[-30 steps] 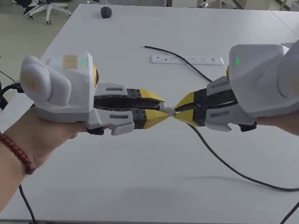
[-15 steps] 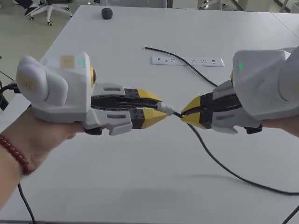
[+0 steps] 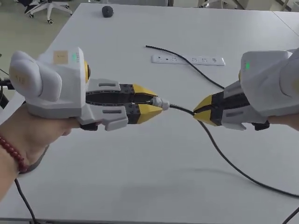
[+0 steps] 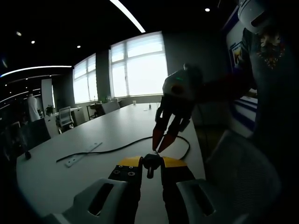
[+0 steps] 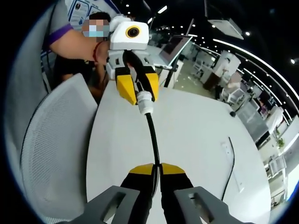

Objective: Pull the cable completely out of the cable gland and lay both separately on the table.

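Cable (image 3: 180, 108) is sliding out now: my right hand-held gripper (image 3: 197, 112), clamped on it, has pulled away from the cable gland (image 3: 161, 103) pinched in my left hand-held gripper (image 3: 155, 105), above the table (image 3: 140, 163). Not free yet.

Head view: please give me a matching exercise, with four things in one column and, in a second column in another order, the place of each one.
Things:
1. cable gland
2. black cable
3. power strip
4. dark round object

Places:
A. flat on the table, around its middle
B. near the table's far edge
C. held in the jaws of the left gripper
D. clamped in the jaws of the right gripper

Pairs: 1-C, 2-D, 3-A, 4-B
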The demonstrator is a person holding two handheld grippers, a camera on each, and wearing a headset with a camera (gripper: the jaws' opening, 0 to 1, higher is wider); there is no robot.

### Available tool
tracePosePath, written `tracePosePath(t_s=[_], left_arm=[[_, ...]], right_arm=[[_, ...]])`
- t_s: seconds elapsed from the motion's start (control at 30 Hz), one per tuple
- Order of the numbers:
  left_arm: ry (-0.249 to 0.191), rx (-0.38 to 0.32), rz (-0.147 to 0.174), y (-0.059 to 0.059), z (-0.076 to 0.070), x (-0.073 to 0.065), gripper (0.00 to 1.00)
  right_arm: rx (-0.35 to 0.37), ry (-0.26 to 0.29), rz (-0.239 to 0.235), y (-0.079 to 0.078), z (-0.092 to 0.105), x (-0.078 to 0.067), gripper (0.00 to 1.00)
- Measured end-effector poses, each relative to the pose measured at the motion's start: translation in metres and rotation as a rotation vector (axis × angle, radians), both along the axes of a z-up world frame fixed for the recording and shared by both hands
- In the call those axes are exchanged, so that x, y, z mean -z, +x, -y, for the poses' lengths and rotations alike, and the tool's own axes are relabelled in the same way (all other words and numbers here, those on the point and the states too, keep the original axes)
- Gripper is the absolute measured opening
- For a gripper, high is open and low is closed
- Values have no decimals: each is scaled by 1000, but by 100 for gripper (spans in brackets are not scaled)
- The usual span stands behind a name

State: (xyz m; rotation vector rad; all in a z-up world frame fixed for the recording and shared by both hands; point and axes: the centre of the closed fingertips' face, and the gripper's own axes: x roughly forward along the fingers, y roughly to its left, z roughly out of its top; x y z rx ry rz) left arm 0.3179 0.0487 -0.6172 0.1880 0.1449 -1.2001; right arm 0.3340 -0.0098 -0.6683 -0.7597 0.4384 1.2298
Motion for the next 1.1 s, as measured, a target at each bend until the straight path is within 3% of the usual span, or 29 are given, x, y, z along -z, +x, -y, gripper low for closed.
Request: tracePosePath(t_s=[0.6, 1.1], left_arm=[[2, -31, -8, 4, -11, 4, 16], [-21, -64, 6, 8, -20, -3, 16]], right_arm=[[76, -10, -42, 14, 23, 21, 0], [161, 1, -42, 43, 36, 25, 0]])
